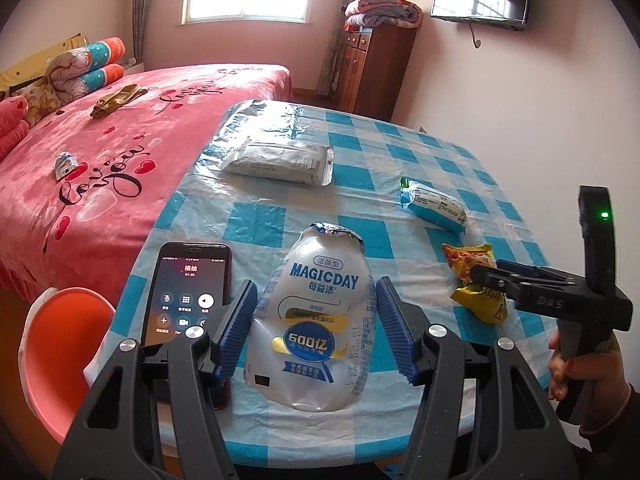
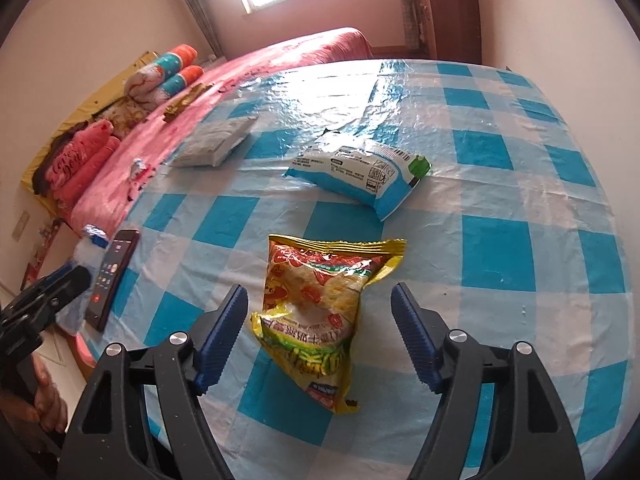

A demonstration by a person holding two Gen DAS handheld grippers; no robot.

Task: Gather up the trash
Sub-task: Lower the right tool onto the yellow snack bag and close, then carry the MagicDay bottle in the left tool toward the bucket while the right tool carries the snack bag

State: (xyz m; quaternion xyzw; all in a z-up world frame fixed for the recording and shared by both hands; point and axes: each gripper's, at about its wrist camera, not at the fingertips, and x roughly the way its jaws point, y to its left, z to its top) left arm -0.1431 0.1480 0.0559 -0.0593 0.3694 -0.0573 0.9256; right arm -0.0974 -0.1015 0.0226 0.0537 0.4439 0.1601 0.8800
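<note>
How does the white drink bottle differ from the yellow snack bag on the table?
The bottle is a white squashed plastic container with blue MAGICDAY print; the bag is a crinkled yellow foil wrapper with red and green graphics. The bottle lies beside a phone; the bag lies apart from it. Both lie flat, each between an open tool's fingers.

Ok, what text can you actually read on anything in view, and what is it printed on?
"MAGICDAY": white drink bottle lying between the left gripper's fingers.
"每益添": same bottle, under the brand.
"6001Z" or similar: blue badge lower on the bottle.
"01:25": phone screen, call timer.
"DAS": body of the right gripper.
Yellow snack bag, blue-white packet, grey packet: print too small.
</note>
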